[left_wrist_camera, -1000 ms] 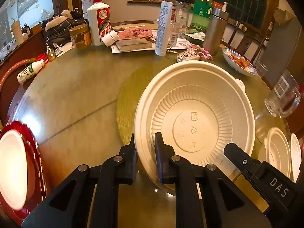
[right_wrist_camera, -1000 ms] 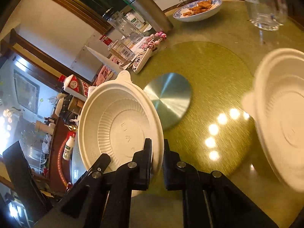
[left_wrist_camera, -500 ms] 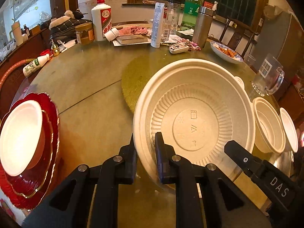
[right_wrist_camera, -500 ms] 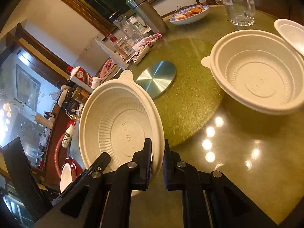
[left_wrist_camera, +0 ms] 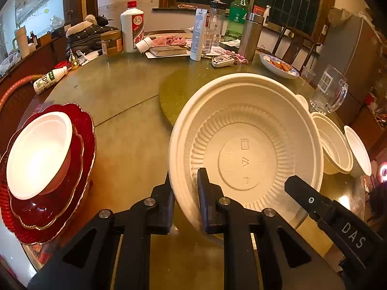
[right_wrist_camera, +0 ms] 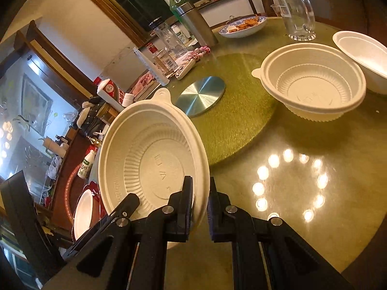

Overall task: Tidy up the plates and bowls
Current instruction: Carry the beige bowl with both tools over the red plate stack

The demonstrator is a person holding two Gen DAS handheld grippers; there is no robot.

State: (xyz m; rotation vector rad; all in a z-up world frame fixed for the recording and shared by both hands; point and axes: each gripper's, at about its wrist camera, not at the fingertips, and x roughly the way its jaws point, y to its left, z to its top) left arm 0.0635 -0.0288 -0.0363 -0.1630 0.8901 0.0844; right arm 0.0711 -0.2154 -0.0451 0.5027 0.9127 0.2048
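Both grippers hold one large cream ribbed bowl (left_wrist_camera: 244, 145) above the table by its rim. My left gripper (left_wrist_camera: 185, 193) is shut on its near left rim. My right gripper (right_wrist_camera: 200, 200) is shut on the opposite rim; the bowl (right_wrist_camera: 150, 159) fills the left of the right wrist view. A second cream ribbed bowl (right_wrist_camera: 314, 84) sits on the table to the right, with a smooth white bowl (right_wrist_camera: 362, 55) beside it. They show in the left wrist view as well (left_wrist_camera: 336, 149). At the left, a white-lined red bowl (left_wrist_camera: 36, 154) sits on stacked red scalloped plates (left_wrist_camera: 84, 130).
A green round turntable (right_wrist_camera: 241, 125) with a metal disc (right_wrist_camera: 200, 95) lies mid-table. A glass mug (left_wrist_camera: 329, 91), a blue-rimmed food dish (left_wrist_camera: 278, 66), a steel flask (left_wrist_camera: 250, 36), bottles, a tube and a book crowd the far side. A small bottle (left_wrist_camera: 48, 79) lies at the left edge.
Both grippers have drawn back towards me with the large bowl. The red plate stack and the two bowls at the right have come further into view.
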